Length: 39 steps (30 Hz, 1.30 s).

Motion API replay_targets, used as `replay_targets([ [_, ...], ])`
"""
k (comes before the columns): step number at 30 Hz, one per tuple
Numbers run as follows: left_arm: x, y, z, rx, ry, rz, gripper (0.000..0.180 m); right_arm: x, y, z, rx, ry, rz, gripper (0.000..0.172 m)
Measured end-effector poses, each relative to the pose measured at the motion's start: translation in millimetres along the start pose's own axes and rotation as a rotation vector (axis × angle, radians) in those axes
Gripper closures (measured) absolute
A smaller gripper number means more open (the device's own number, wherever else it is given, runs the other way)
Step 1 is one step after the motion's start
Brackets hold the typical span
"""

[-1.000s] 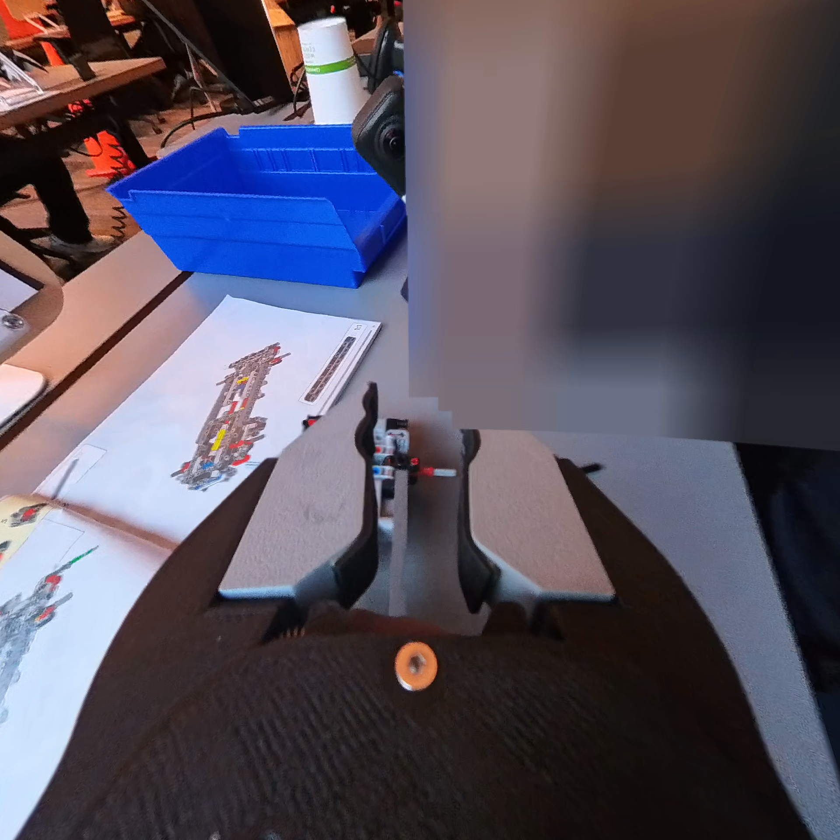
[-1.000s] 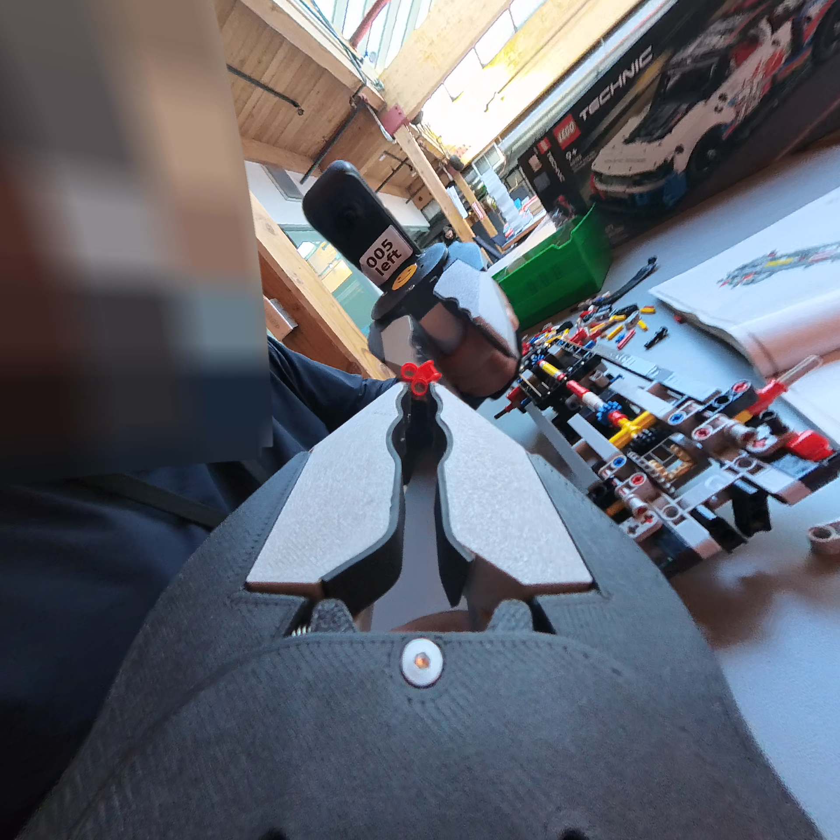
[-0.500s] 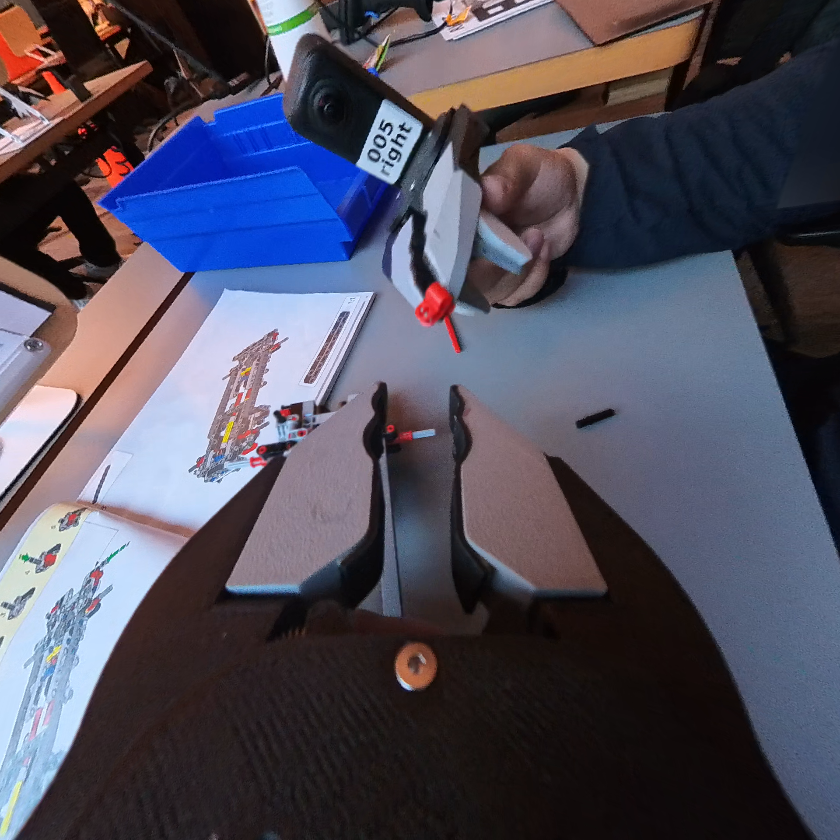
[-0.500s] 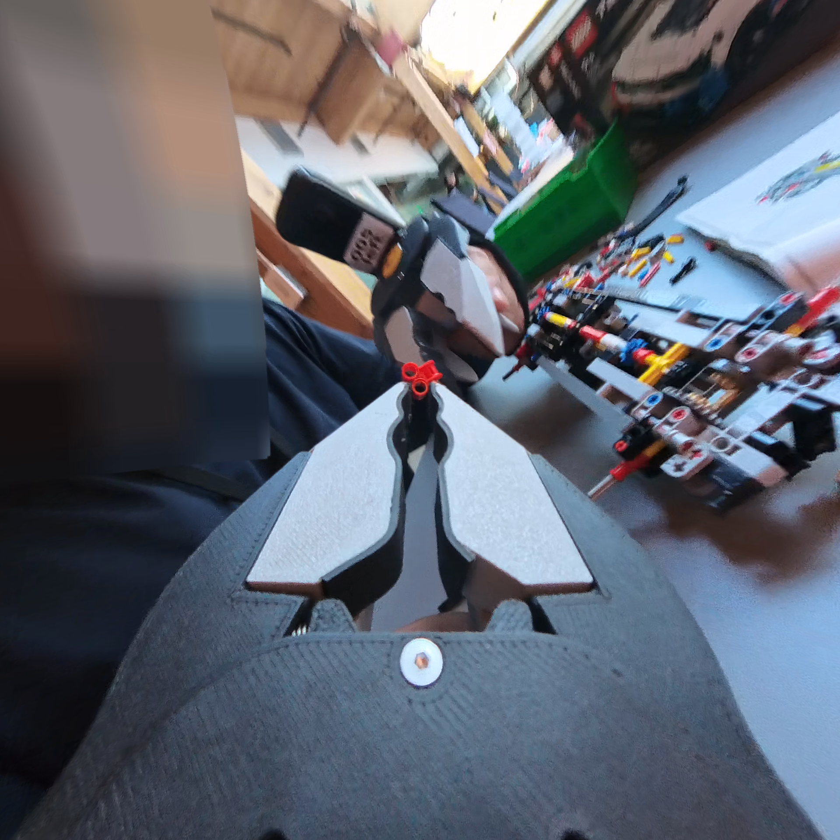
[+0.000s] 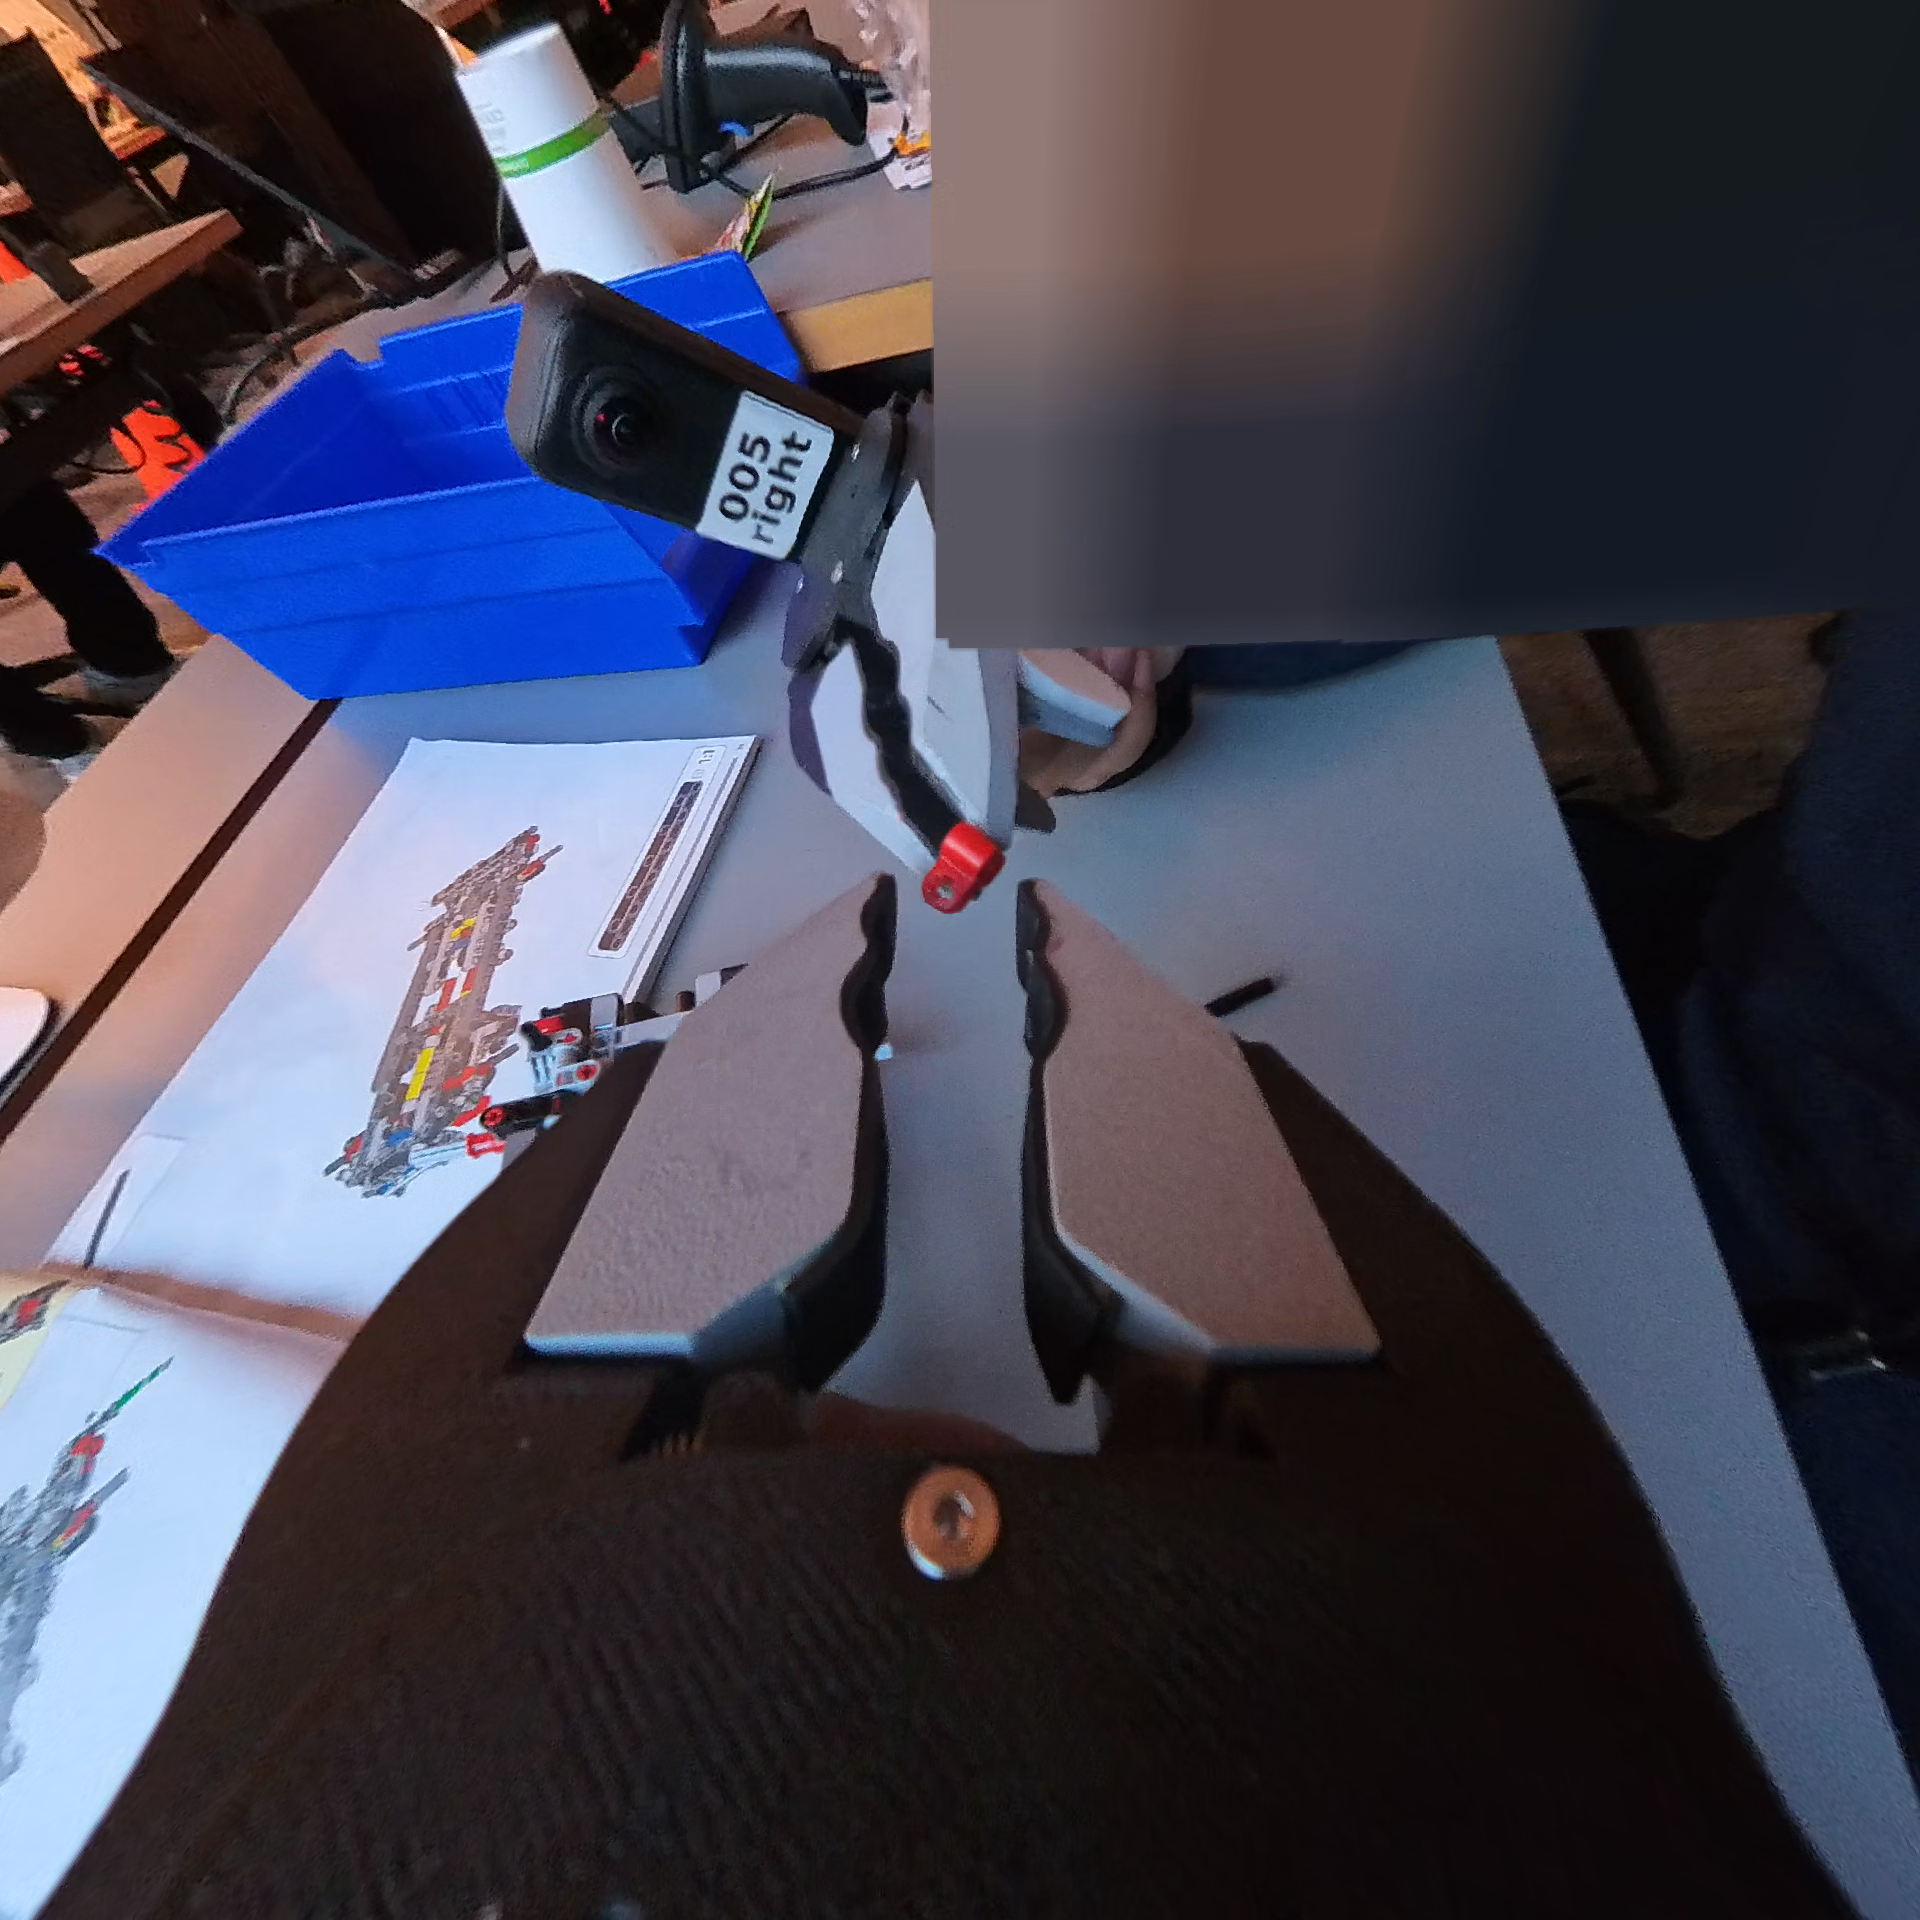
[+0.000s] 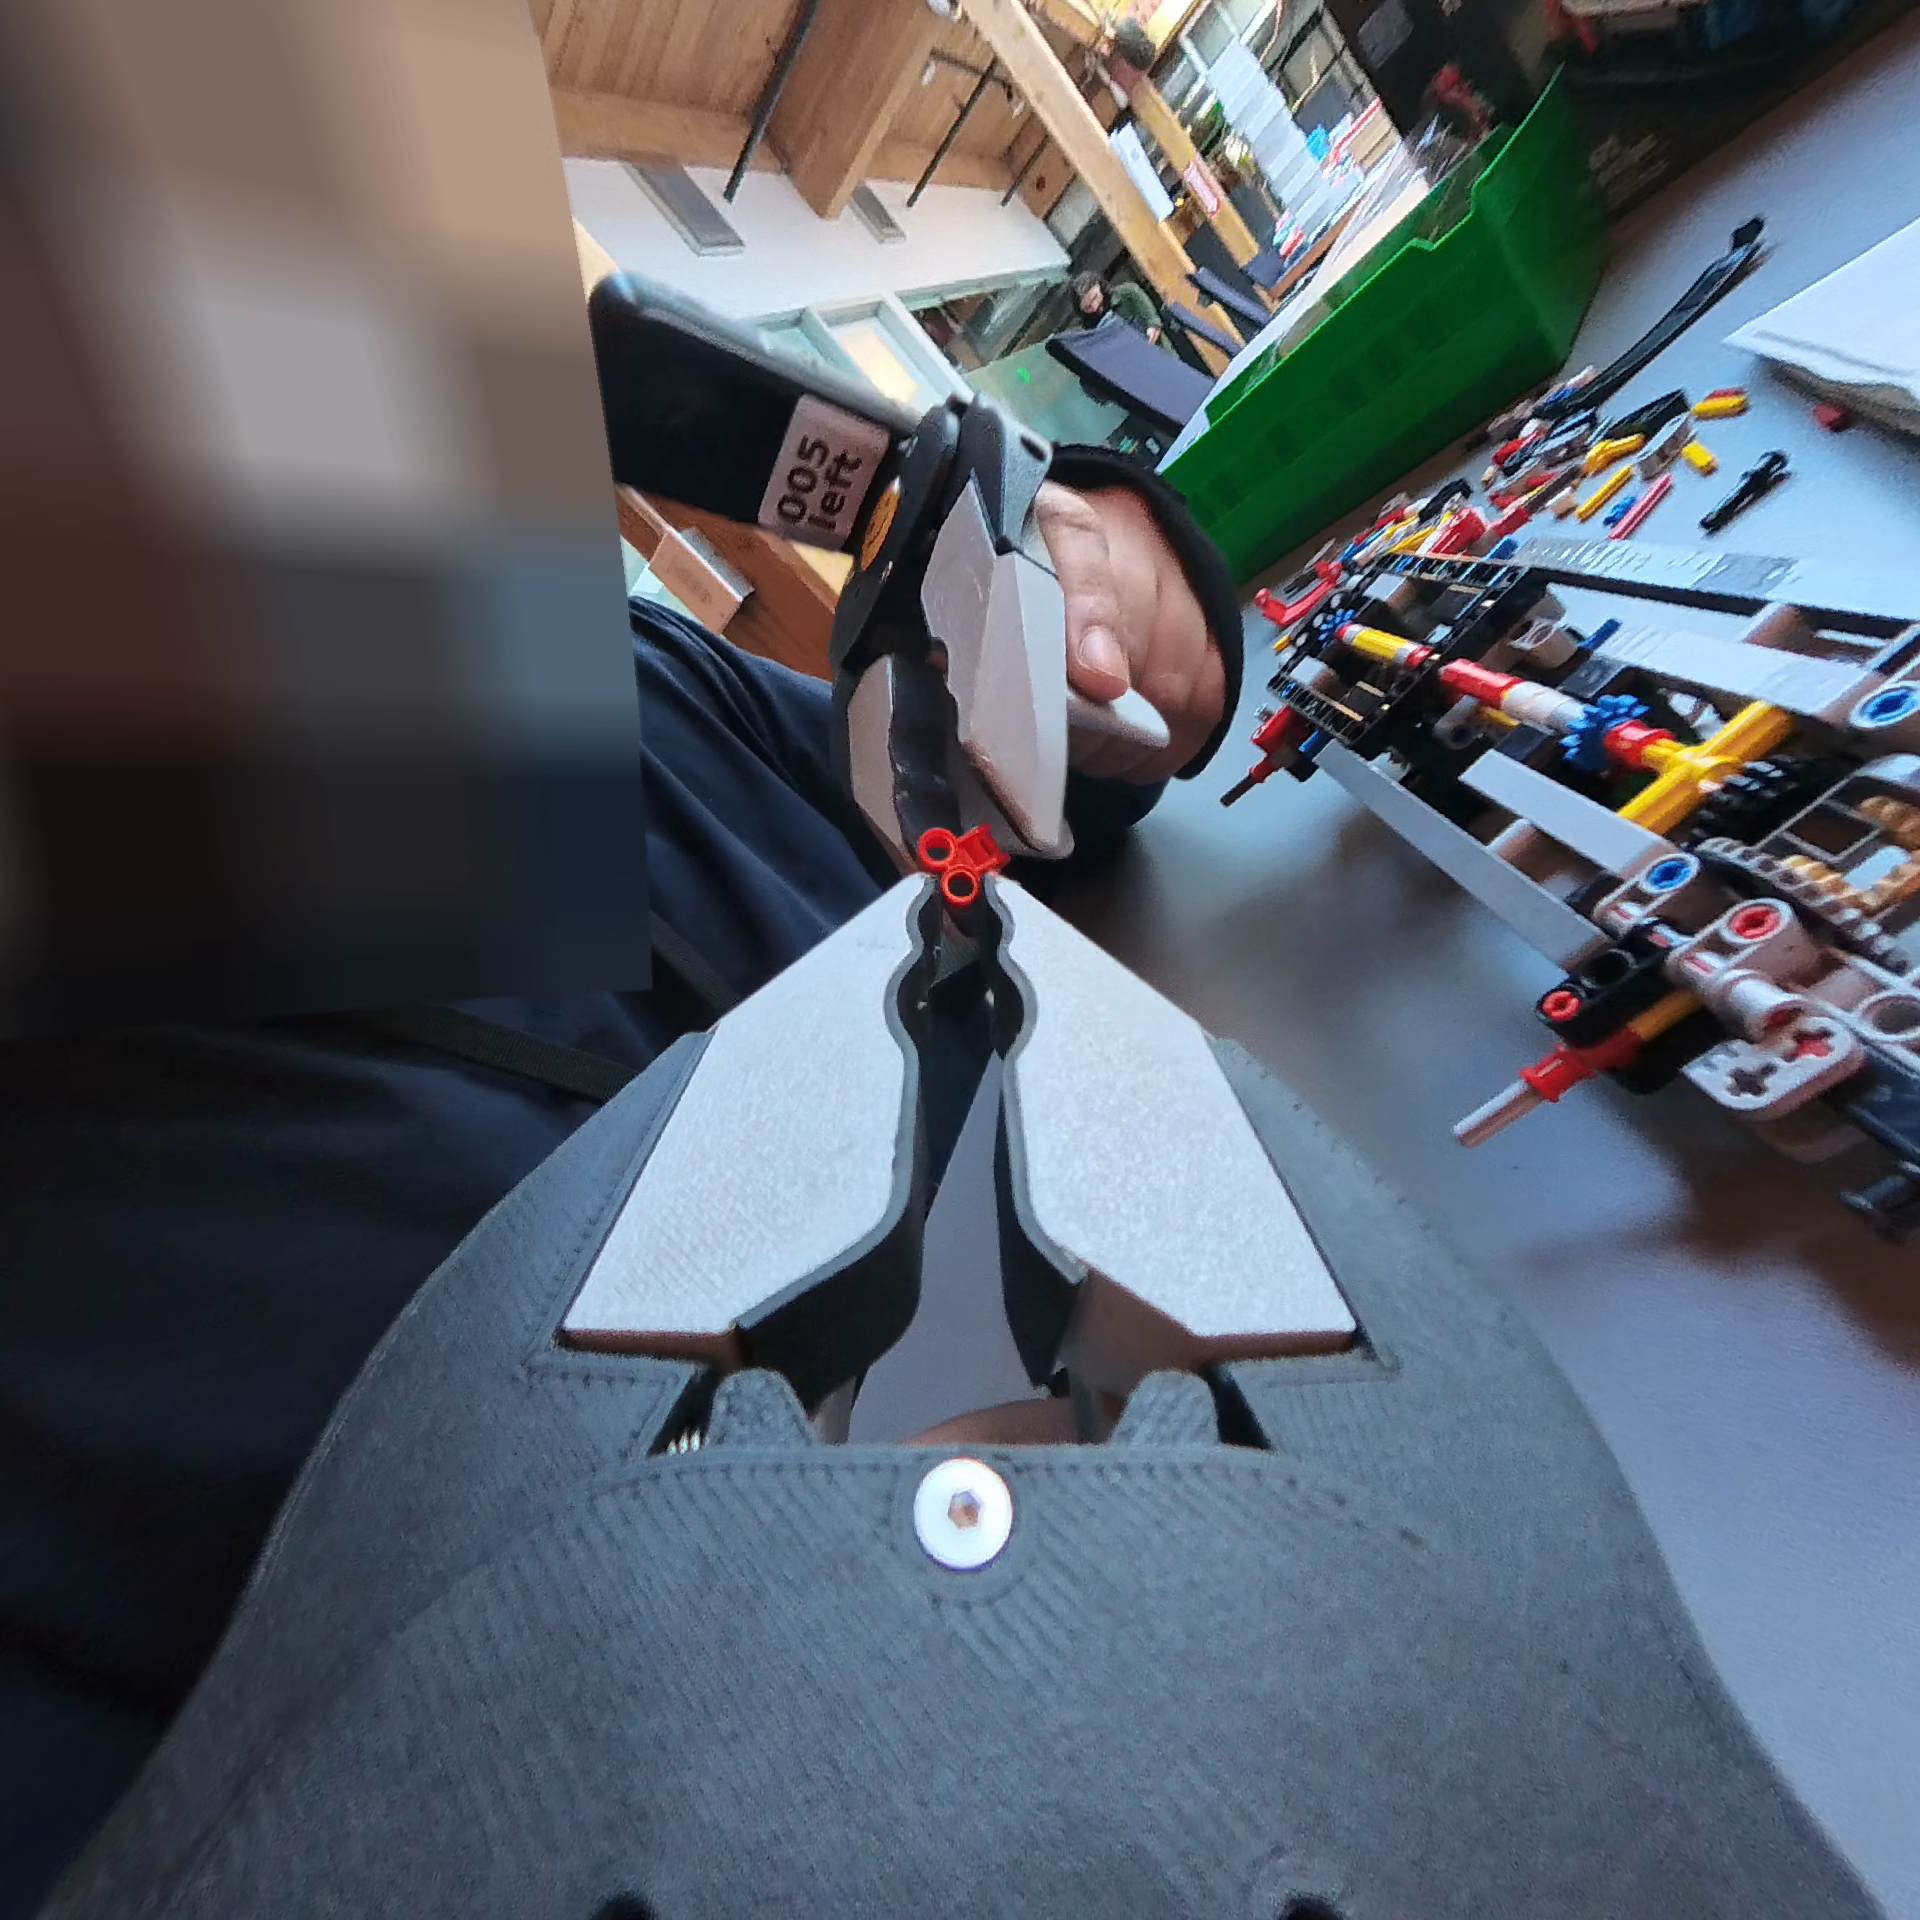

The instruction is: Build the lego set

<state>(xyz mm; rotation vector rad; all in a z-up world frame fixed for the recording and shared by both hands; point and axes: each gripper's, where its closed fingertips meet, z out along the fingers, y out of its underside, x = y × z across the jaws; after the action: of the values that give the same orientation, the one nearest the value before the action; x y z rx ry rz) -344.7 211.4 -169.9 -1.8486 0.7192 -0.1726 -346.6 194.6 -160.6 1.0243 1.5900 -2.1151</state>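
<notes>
My right gripper (image 6: 961, 896) is shut on a small red connector (image 6: 961, 868) and holds it in the air by its fingertips. In the left wrist view the right gripper (image 5: 966, 847) comes down from above, with the red connector (image 5: 961, 868) at its tip. My left gripper (image 5: 956, 904) is open. Its two fingertips stand on either side of the connector, just short of it, and do not touch it. In the right wrist view the left gripper (image 6: 982, 831) points down at the connector, held by a hand (image 6: 1132, 644).
A blue bin (image 5: 416, 520), an open instruction booklet (image 5: 468, 987), a small brick sub-assembly (image 5: 582, 1039) and a black pin (image 5: 1242, 992) lie on the grey table (image 5: 1351, 1039). A large brick chassis (image 6: 1662, 779), loose pieces (image 6: 1610, 457) and a green bin (image 6: 1403, 343) lie to the right.
The right gripper has brought the red connector down to the left fingertips. The left jaws have narrowed and stay open. The right grasp has not changed.
</notes>
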Motion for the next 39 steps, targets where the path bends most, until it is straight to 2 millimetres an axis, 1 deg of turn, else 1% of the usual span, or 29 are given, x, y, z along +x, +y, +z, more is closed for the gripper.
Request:
replay_targets([
  [4, 2, -3, -1, 0.032, 0.042, -0.048, 0.164, -1, 2, 1, 0.001, -0.028, 0.037, 0.168],
  [7, 3, -3, -2, 0.046, 0.060, -0.065, 0.170, -2, 1, 1, 0.007, -0.044, 0.056, 0.168],
  [13, 3, -5, -3, 0.065, 0.072, -0.084, 0.173, -2, 1, 0, 0.008, -0.066, 0.071, 0.168],
  [15, 2, -4, -2, 0.053, 0.064, -0.082, 0.173, 1, 0, -1, 0.010, -0.056, 0.076, 0.168],
  [17, -3, 2, 0, 0.021, 0.046, -0.107, 0.173, 11, 0, -2, 0.010, 0.005, 0.058, 0.167],
  [19, -13, 12, 4, -0.034, 0.008, -0.193, 0.174, 27, -3, -7, 0.006, 0.137, -0.013, 0.165],
  [21, -25, 24, 6, -0.080, -0.014, -0.335, 0.174, 44, -7, -15, -0.001, 0.301, -0.141, 0.164],
  [22, -28, 28, 6, -0.087, -0.006, -0.411, 0.174, 48, -10, -17, -0.004, 0.369, -0.218, 0.161],
  [24, -32, 31, 4, -0.083, 0.016, -0.524, 0.174, 45, -16, -17, -0.008, 0.443, -0.380, 0.160],
  [25, -33, 33, 3, -0.090, 0.017, -0.544, 0.174, 42, -18, -15, -0.010, 0.468, -0.447, 0.161],
  [27, -35, 39, 4, -0.128, -0.008, -0.548, 0.175, 44, -17, -12, -0.036, 0.526, -0.523, 0.161],
  [29, -31, 42, 7, -0.167, -0.012, -0.536, 0.175, 46, -11, -9, -0.077, 0.535, -0.551, 0.158],
  [32, -27, 47, 11, -0.210, -0.029, -0.494, 0.175, 51, -8, -9, -0.114, 0.582, -0.590, 0.162],
  [34, -26, 48, 11, -0.222, -0.034, -0.473, 0.175, 53, -4, -8, -0.145, 0.600, -0.610, 0.163],
  [39, -26, 50, 11, -0.250, -0.064, -0.405, 0.175, 58, -1, -8, -0.181, 0.636, -0.647, 0.164],
])
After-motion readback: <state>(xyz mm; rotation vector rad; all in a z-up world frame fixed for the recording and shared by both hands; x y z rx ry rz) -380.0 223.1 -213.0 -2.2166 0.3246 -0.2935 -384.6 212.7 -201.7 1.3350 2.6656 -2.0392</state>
